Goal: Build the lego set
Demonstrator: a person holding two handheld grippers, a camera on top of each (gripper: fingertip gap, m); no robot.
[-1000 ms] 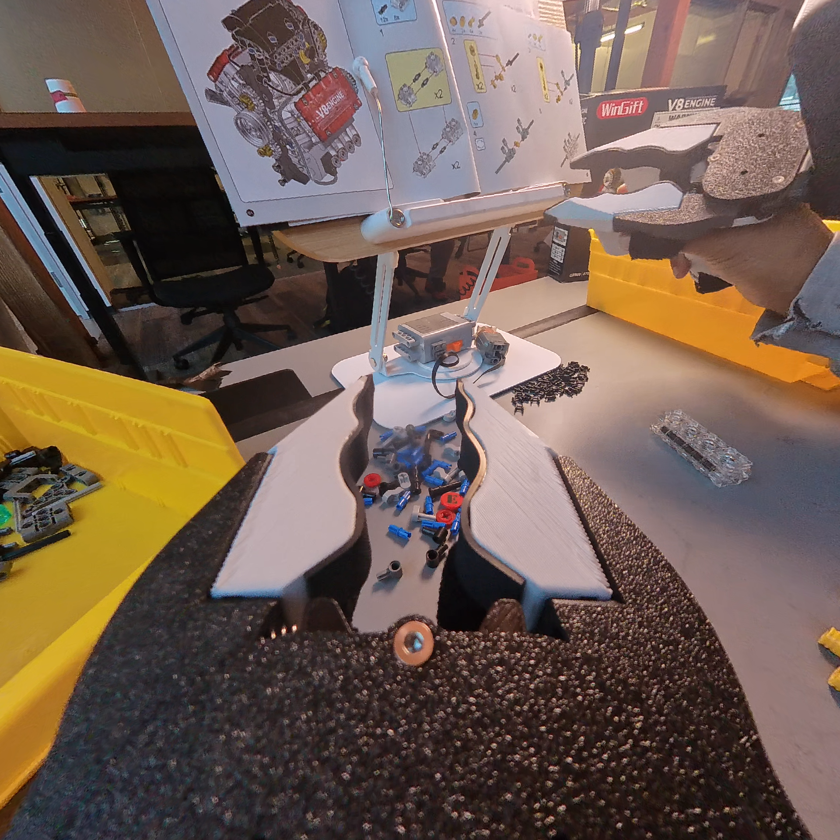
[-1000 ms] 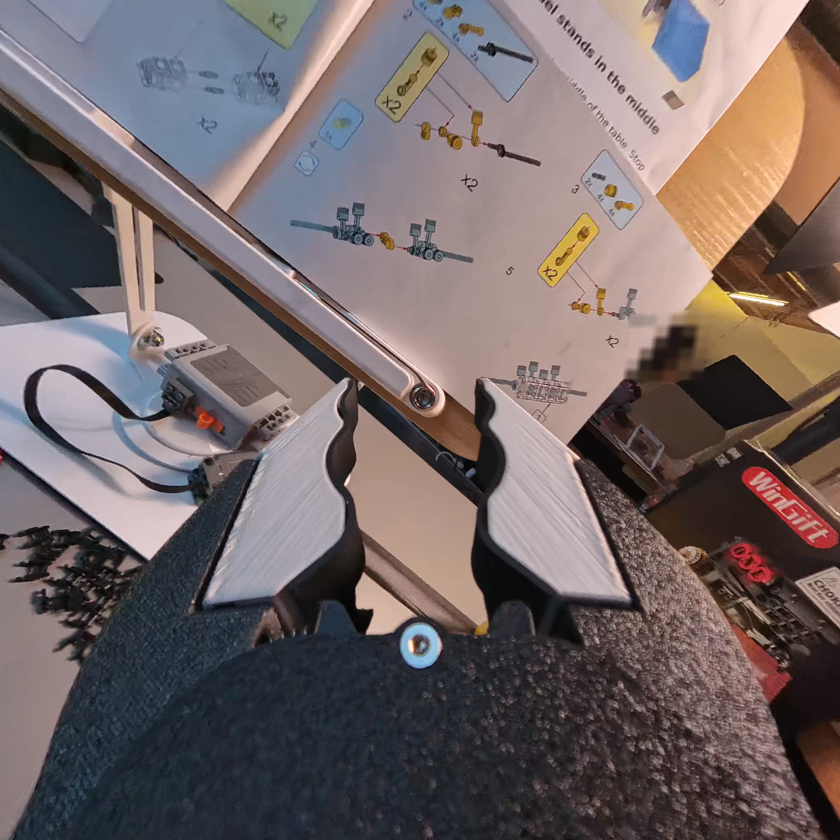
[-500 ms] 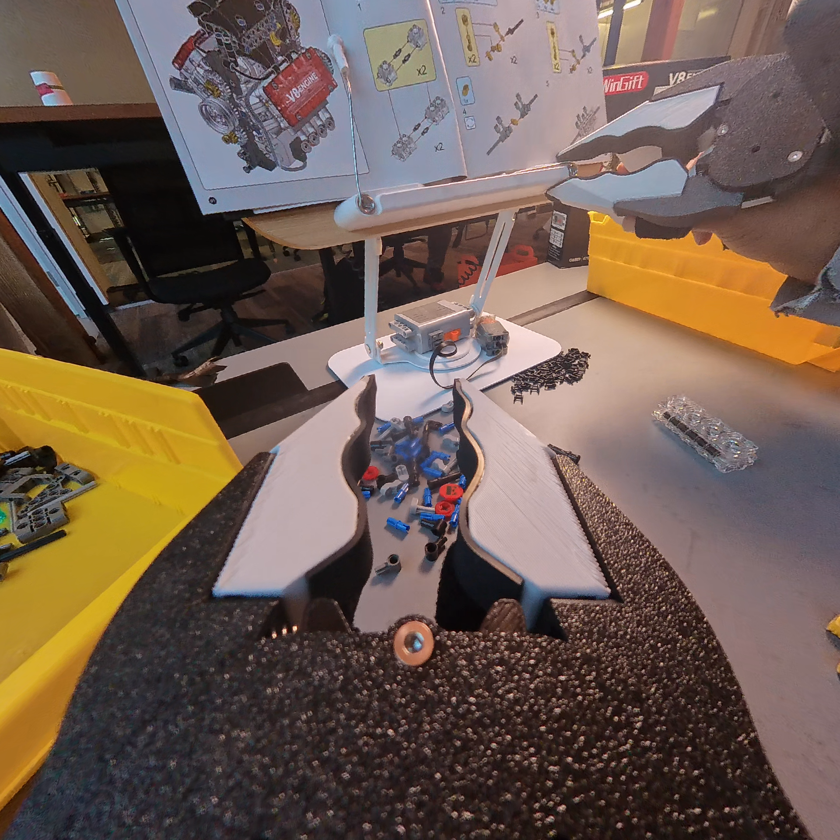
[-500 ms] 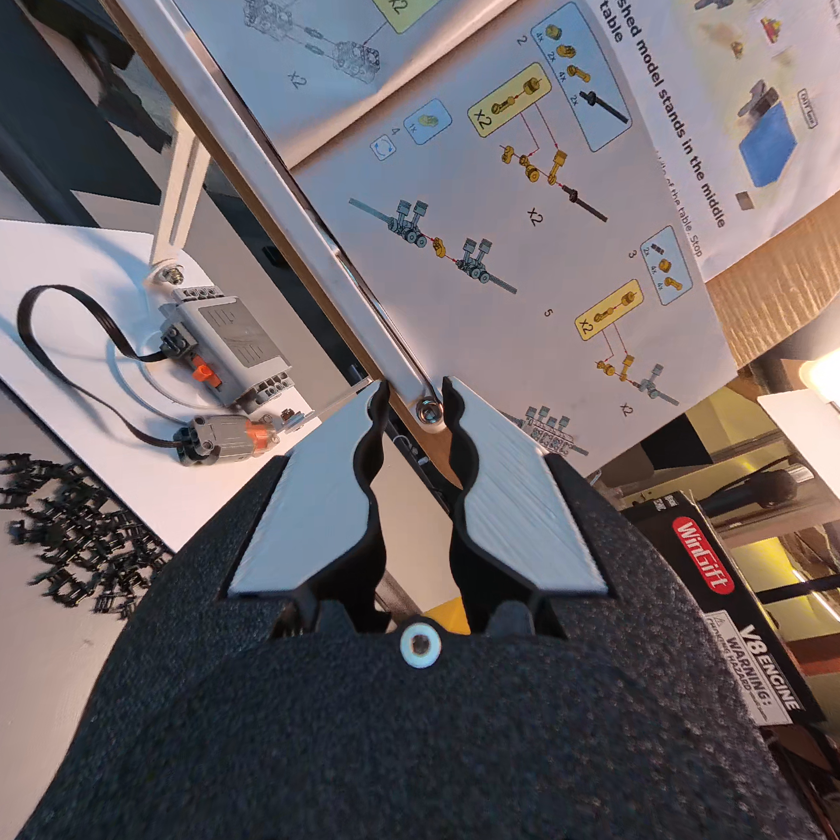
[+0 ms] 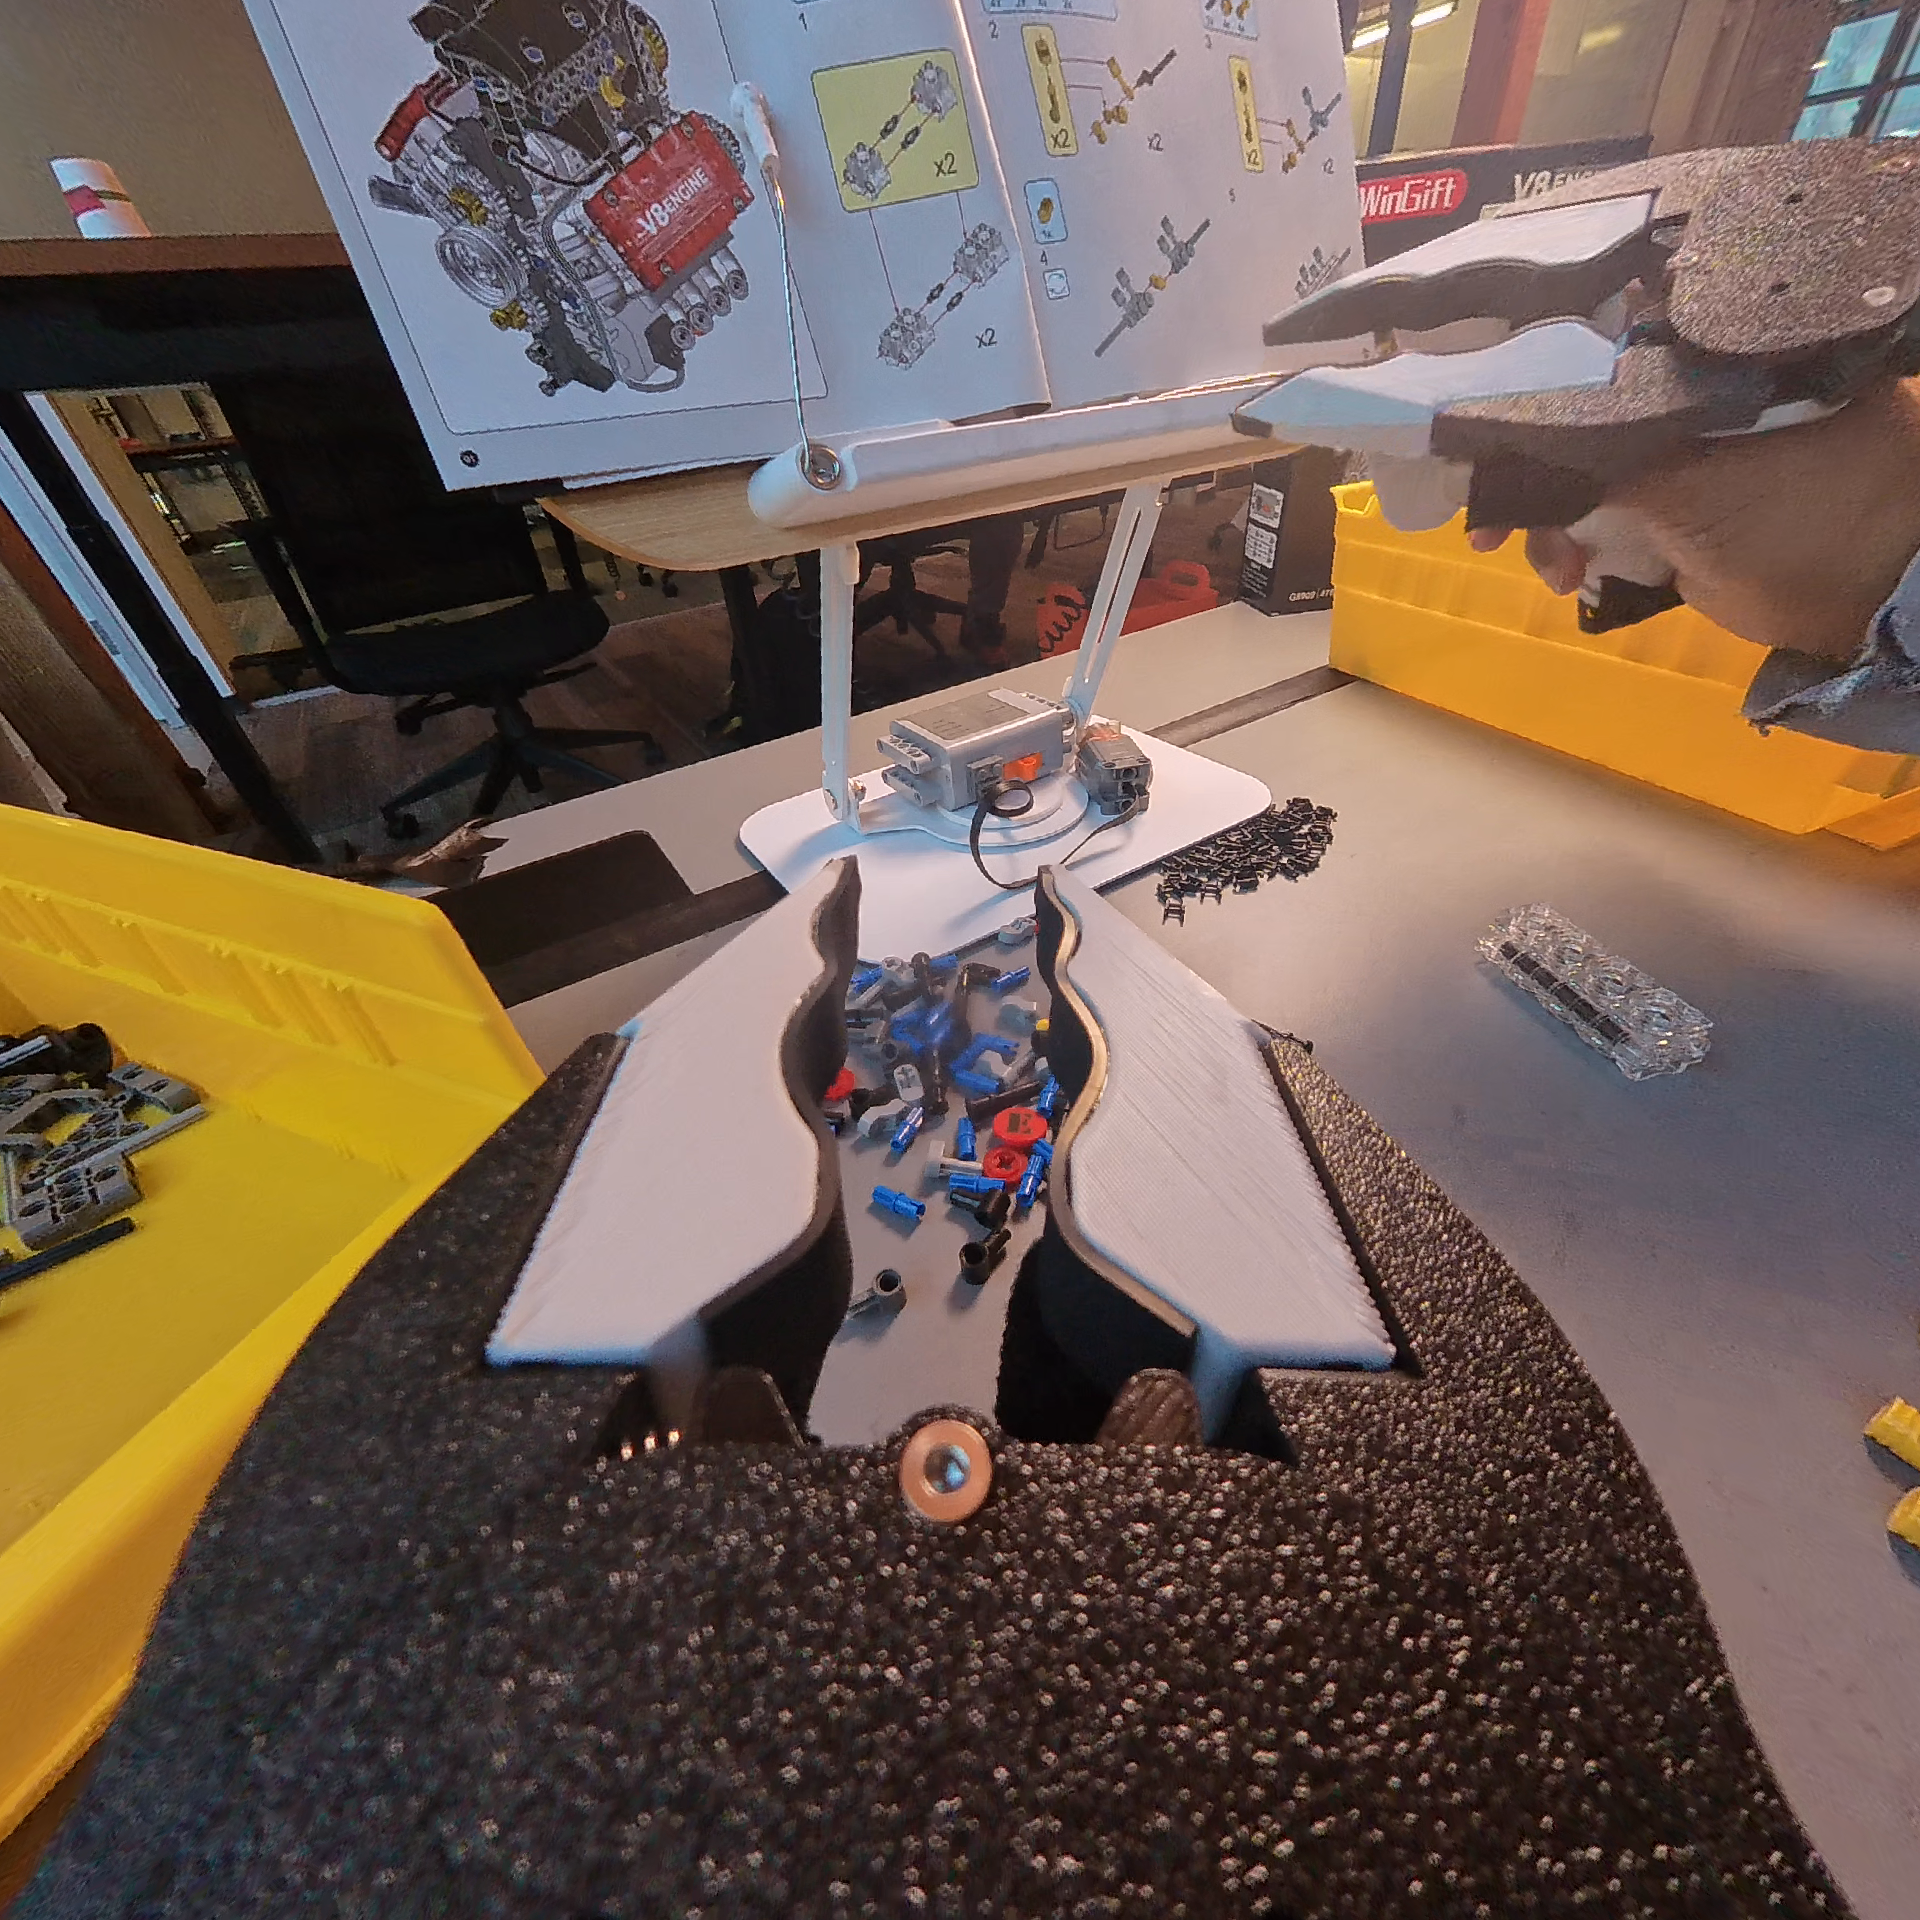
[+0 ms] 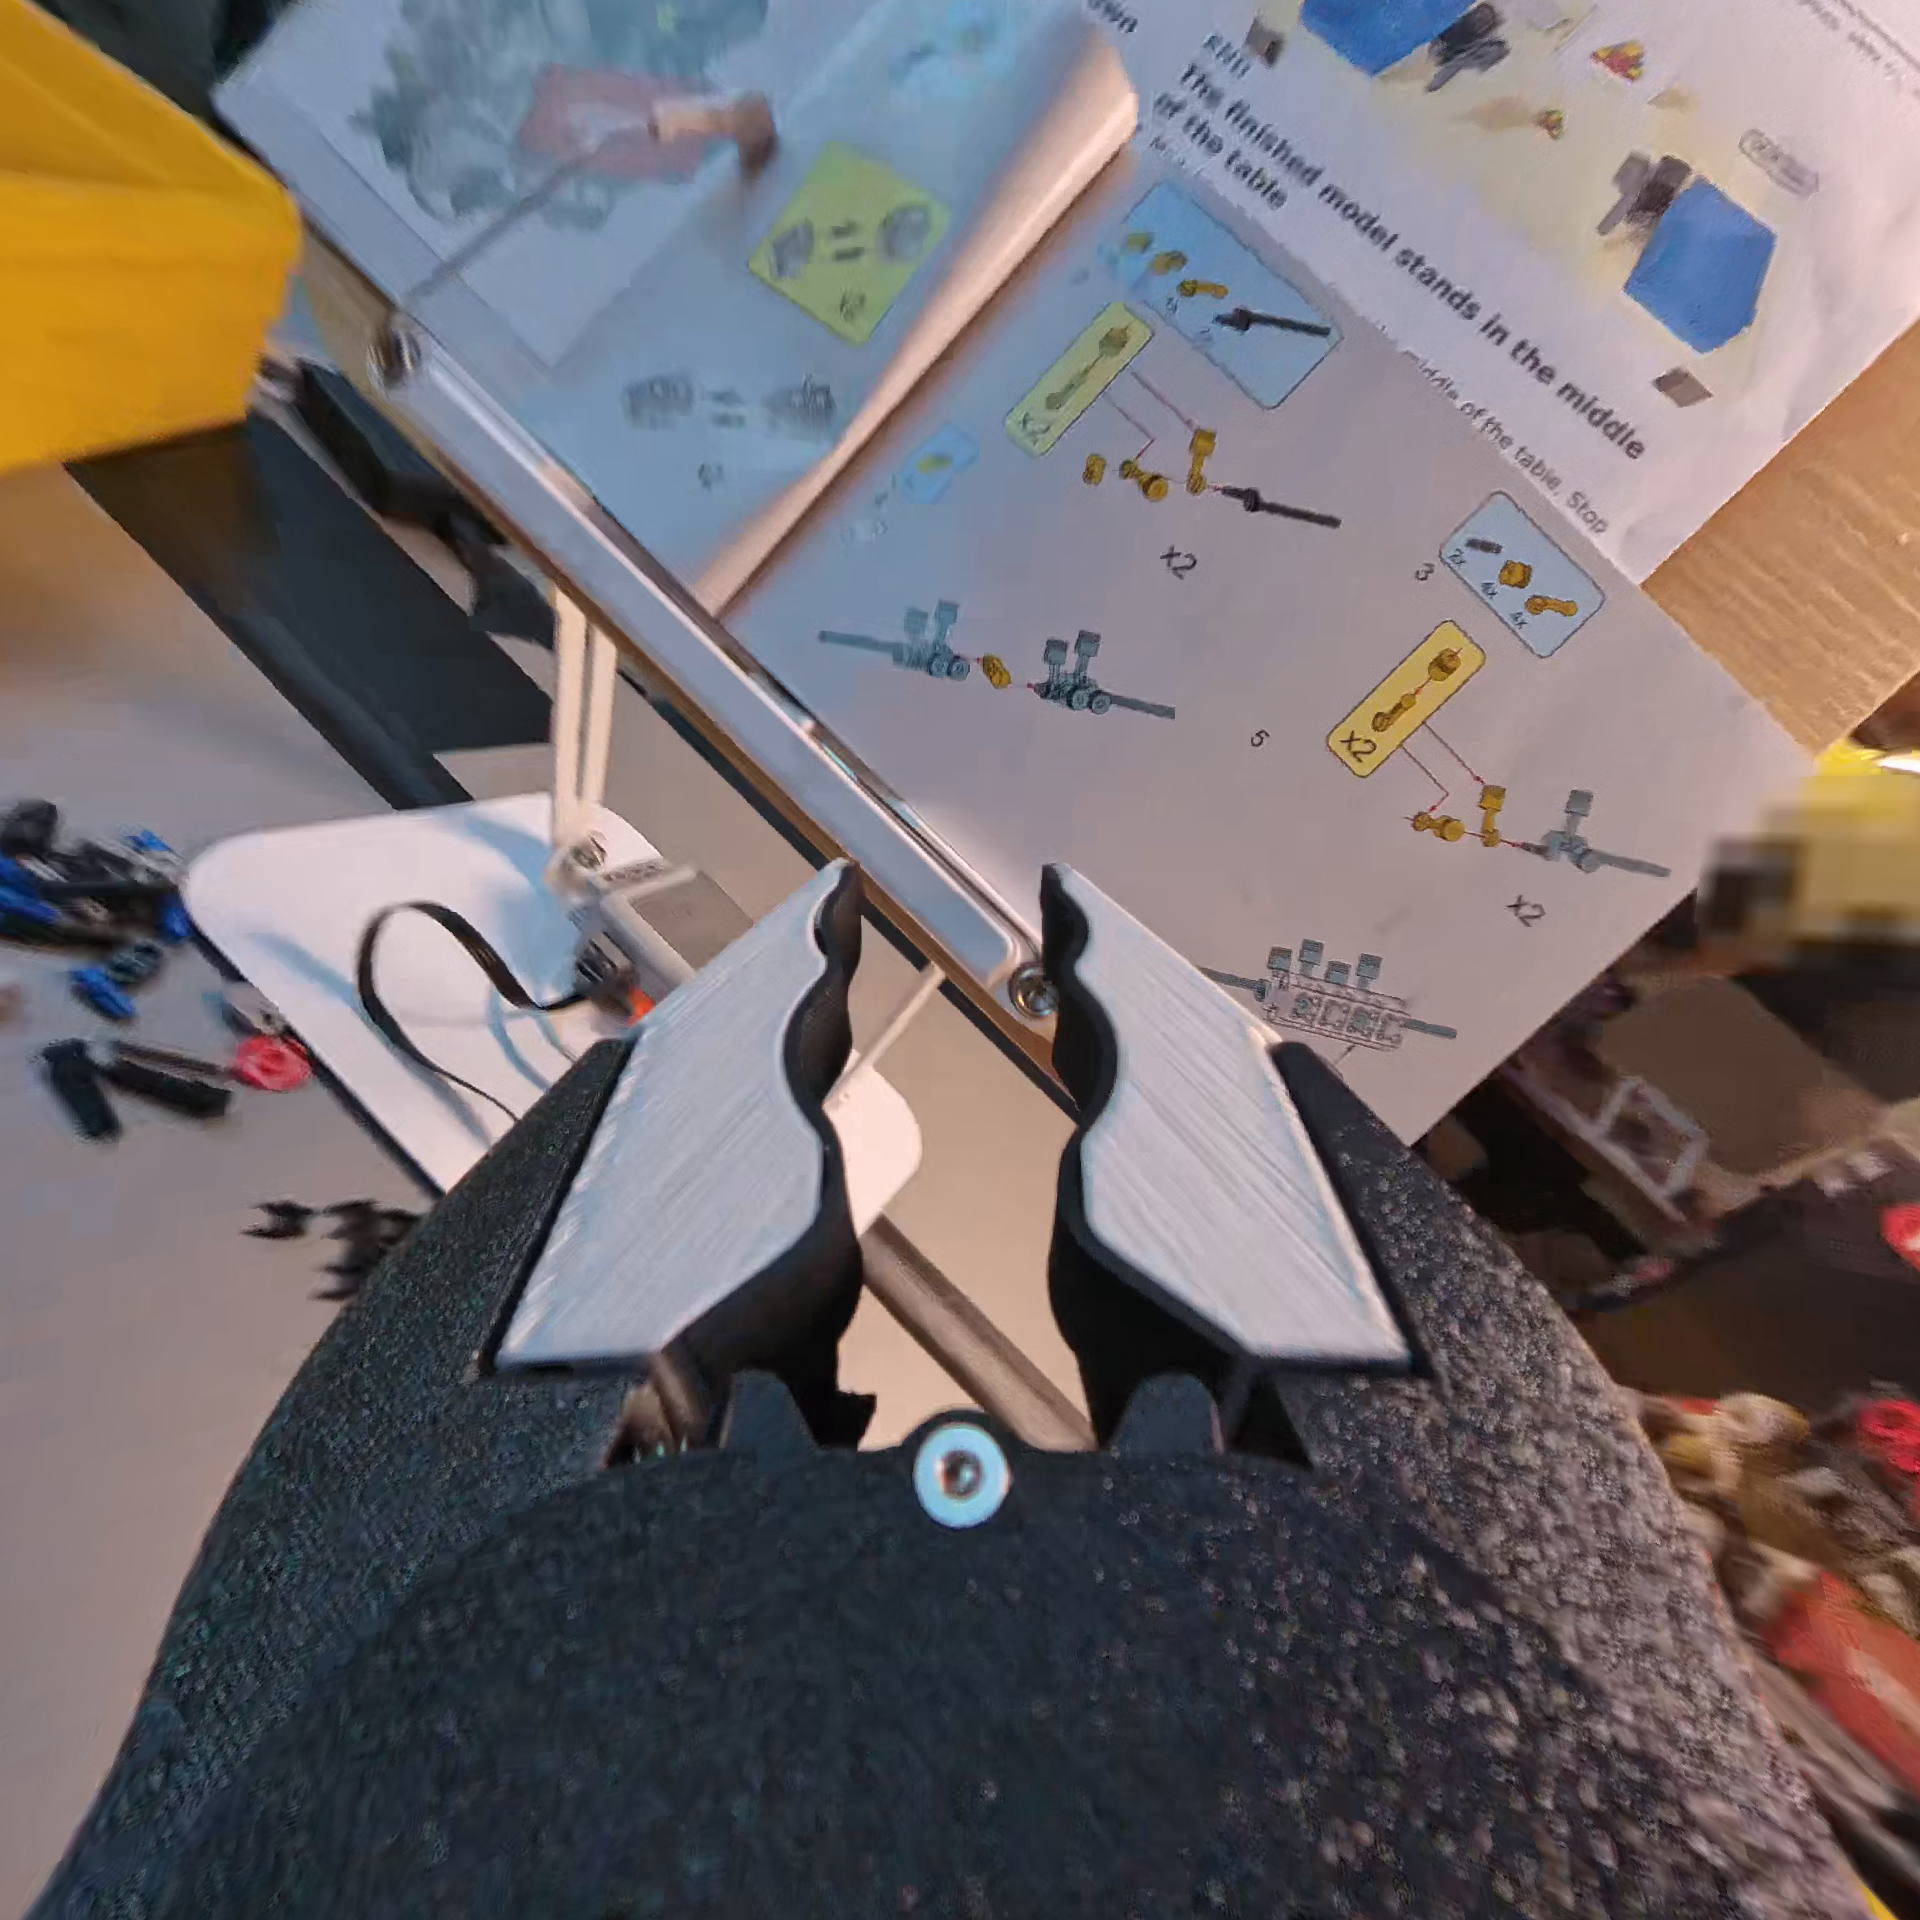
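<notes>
Two claws were in view, both spread and holding nothing. The left claw hovered low over the grey worktop, its fingers framing a loose heap of small blue, black, grey and red lego pieces that lay on the worktop just in front of the white stand base. A grey battery box with a black cable sat on that base. The right claw, turned on its side, was raised at the right end of the stand's ledge, beside the open instruction booklet. A pile of tiny black pieces lay right of the base, with a clear studded part farther right. Yellow bins stood on both sides: the left bin held grey beams, the right bin sat behind the right claw.
</notes>
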